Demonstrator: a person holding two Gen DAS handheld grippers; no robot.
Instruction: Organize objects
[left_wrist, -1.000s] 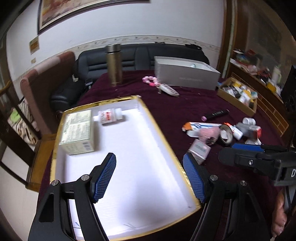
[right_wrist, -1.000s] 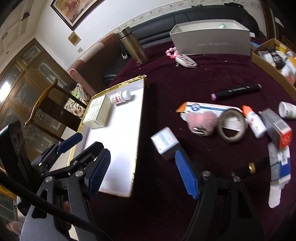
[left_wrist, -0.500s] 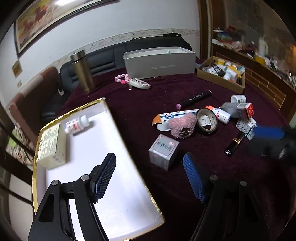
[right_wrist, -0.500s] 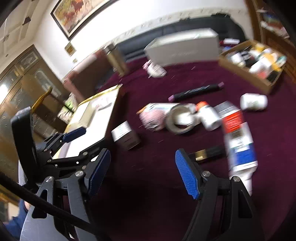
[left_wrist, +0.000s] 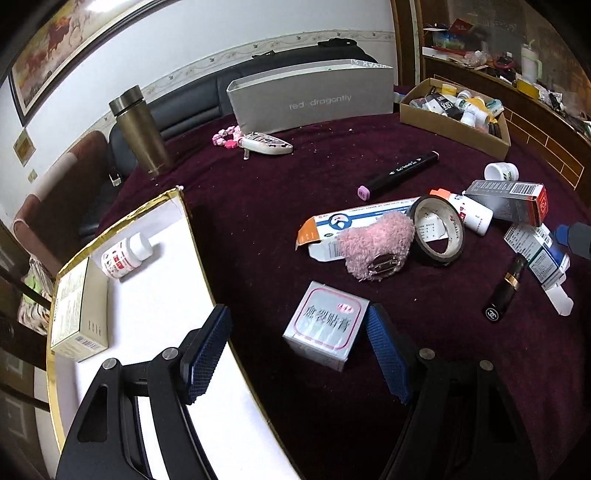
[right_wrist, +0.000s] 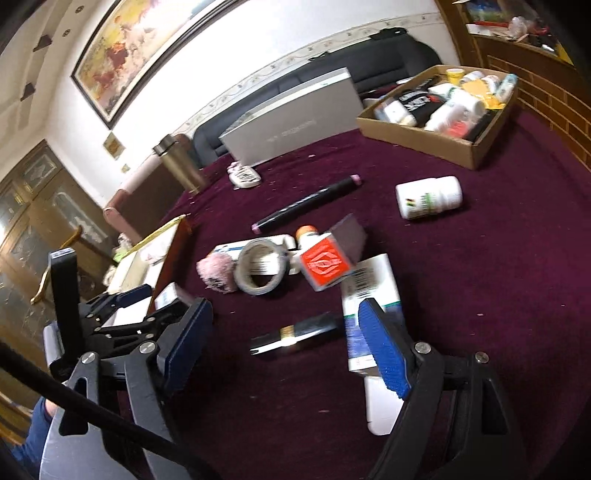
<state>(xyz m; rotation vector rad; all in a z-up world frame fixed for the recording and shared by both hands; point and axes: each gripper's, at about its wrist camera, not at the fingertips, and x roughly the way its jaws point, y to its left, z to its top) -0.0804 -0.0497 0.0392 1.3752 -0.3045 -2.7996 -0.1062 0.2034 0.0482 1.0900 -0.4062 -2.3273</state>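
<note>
My left gripper (left_wrist: 295, 354) is open low over the maroon table, just right of the tray's gold edge. A small white box with a pink border (left_wrist: 327, 323) lies between its fingers, close to the right pad, and neither pad presses on it. The white tray (left_wrist: 155, 317) holds a pill bottle (left_wrist: 125, 254) and a pale green box (left_wrist: 77, 306). My right gripper (right_wrist: 286, 345) is open and its jaws are opening. A black lipstick with a gold band (right_wrist: 295, 332) lies on the cloth between its fingers, untouched. A white and blue carton (right_wrist: 369, 291) sits behind the right finger.
The loose pile holds a pink fluffy clip (left_wrist: 373, 247), a tape roll (left_wrist: 437, 236), a long carton (left_wrist: 354, 219), a marker (left_wrist: 399, 173), a grey red-ended box (left_wrist: 506, 199) and a white jar (right_wrist: 428, 197). Farther back stand a cardboard box (left_wrist: 454, 122), a grey box (left_wrist: 310, 99) and a flask (left_wrist: 142, 133).
My left gripper has swung right from over the tray to around the small white box. My right gripper has moved right to the lipstick and its jaws have widened.
</note>
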